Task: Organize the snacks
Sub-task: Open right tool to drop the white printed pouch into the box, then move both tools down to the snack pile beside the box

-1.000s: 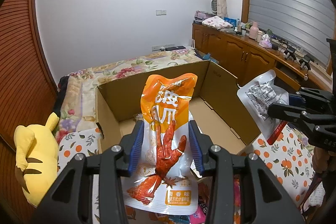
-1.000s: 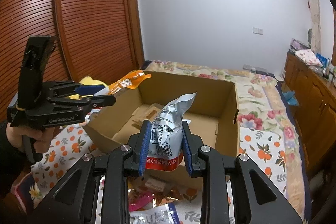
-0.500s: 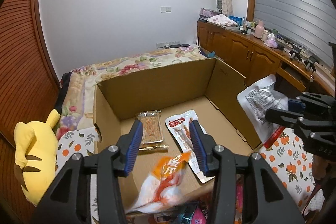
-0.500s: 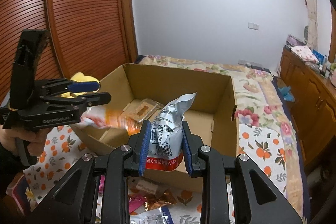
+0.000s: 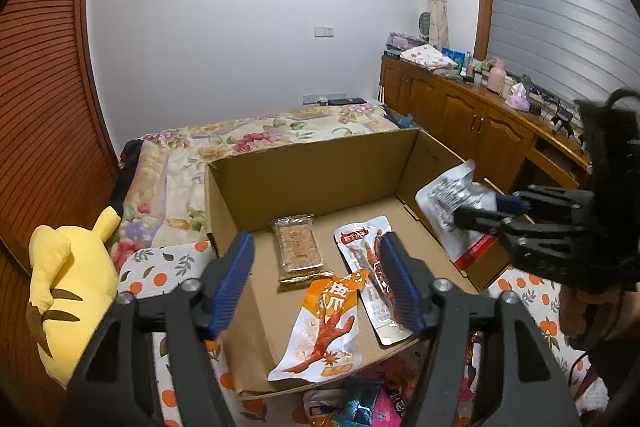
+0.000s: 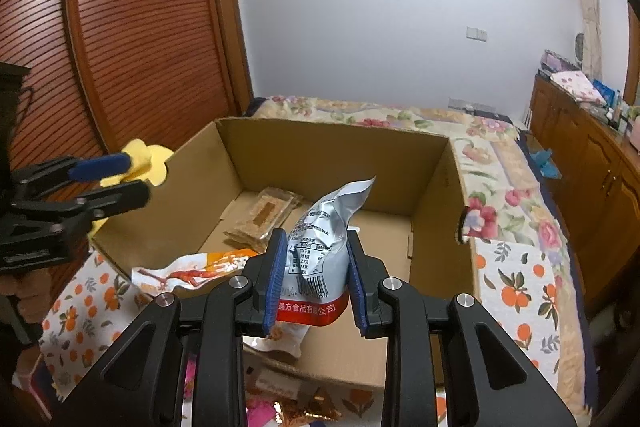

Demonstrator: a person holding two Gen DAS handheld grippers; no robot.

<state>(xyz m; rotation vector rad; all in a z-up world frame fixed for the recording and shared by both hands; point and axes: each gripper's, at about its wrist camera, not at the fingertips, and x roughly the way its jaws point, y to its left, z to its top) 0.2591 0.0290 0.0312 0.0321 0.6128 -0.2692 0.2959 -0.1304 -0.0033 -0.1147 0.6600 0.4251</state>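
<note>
My left gripper (image 5: 318,283) hangs over the near wall of the cardboard box (image 5: 320,171), its jaws opening with nothing pressed between them. Below it an orange snack packet (image 5: 324,331) lies draped over that near wall. A biscuit packet (image 5: 297,247) and a clear red-topped packet (image 5: 370,263) lie flat on the box floor. My right gripper (image 6: 316,251) is shut on a silver pouch (image 6: 328,223) with a red bottom band, held upright above the box's near edge. From the left wrist view, that right gripper (image 5: 480,211) and the silver pouch (image 5: 448,203) are over the box's right wall.
A yellow plush toy (image 5: 68,287) sits left of the box. Loose snack packets (image 5: 360,403) lie on the orange-print cloth (image 6: 516,291) in front of it. Behind are a floral bed cover (image 5: 256,135), wooden cabinets (image 5: 472,123) to the right and slatted wooden doors (image 6: 132,27) to the left.
My left gripper let go of the orange packet, which fell onto the box's near wall, and its jaws spread wider. My right gripper carried the silver pouch closer over the box.
</note>
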